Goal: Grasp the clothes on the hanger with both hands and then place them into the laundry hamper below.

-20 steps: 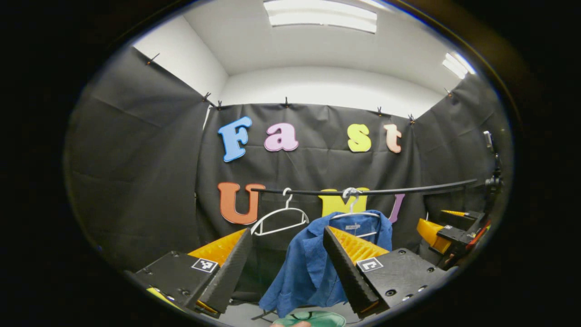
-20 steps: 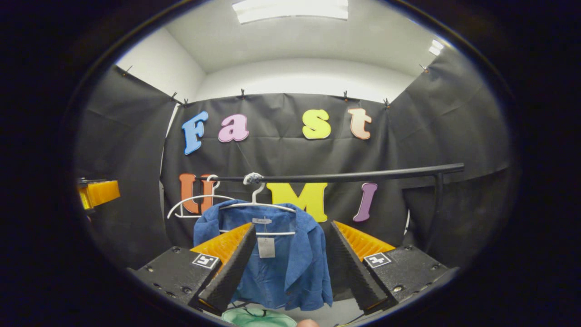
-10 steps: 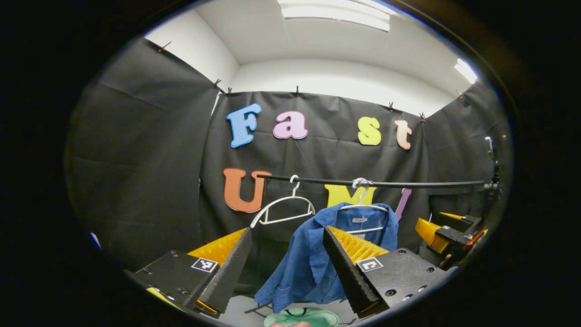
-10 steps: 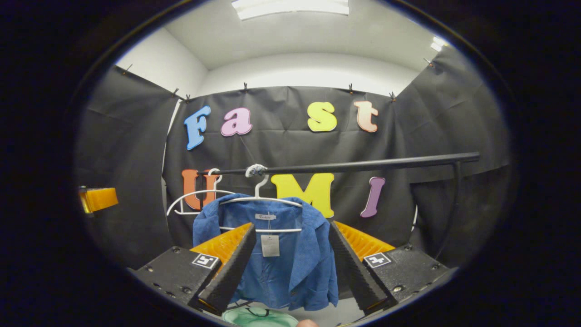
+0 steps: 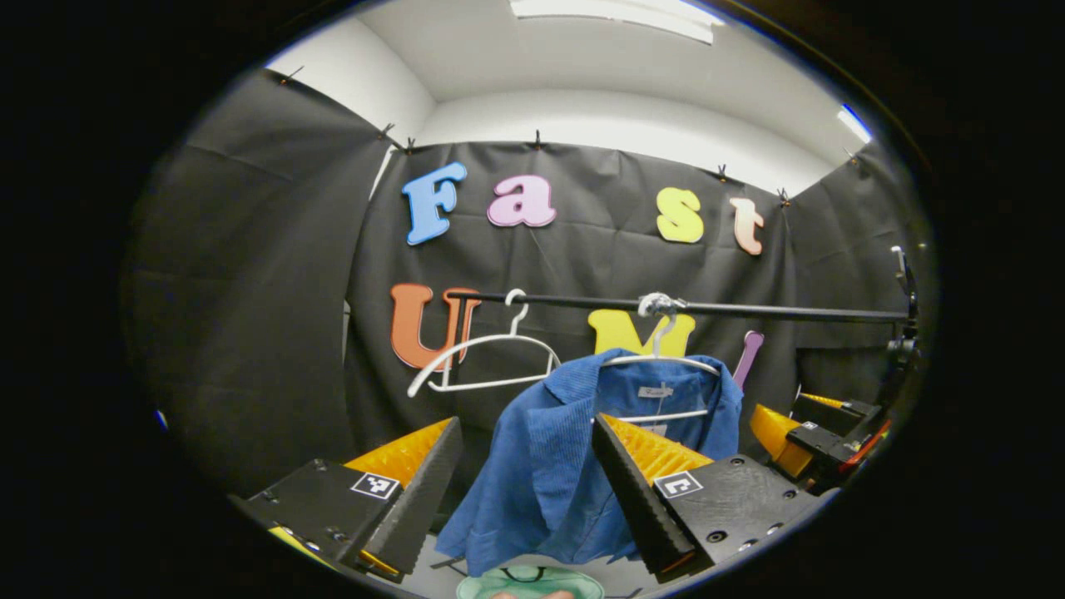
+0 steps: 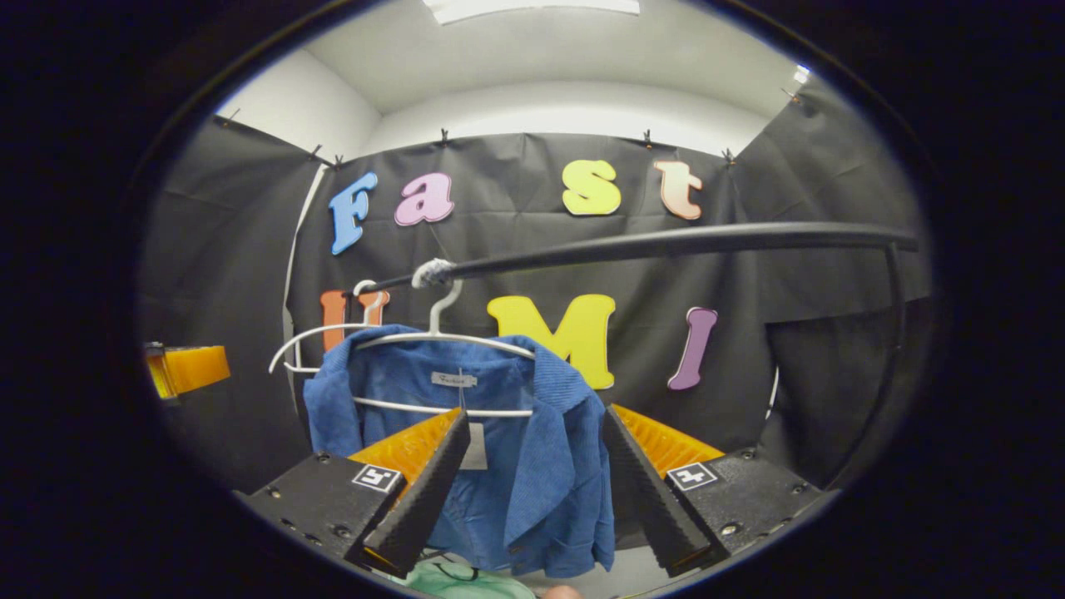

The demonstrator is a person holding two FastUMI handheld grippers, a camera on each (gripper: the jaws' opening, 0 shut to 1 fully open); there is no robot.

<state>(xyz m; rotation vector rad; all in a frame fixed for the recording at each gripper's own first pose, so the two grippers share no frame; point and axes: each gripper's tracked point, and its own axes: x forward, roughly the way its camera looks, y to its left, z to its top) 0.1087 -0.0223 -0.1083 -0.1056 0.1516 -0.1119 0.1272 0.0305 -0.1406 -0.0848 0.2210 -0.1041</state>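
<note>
A blue shirt hangs on a white hanger from a black rail. My left gripper is open, a short way in front of the shirt's left shoulder and side. My right gripper is open too, facing the shirt's collar and right front; it also shows at the right of the left gripper view. The left gripper appears at the left edge of the right gripper view. Below the shirt lies the pale green hamper, mostly cut off.
An empty white hanger hangs on the rail to the left of the shirt. The rail's upright post stands at the right. Black cloth walls close in the back and both sides.
Both grippers have moved closer to the shirt, which looks larger and nearer. The rail sits higher in both views. Both grippers stay open.
</note>
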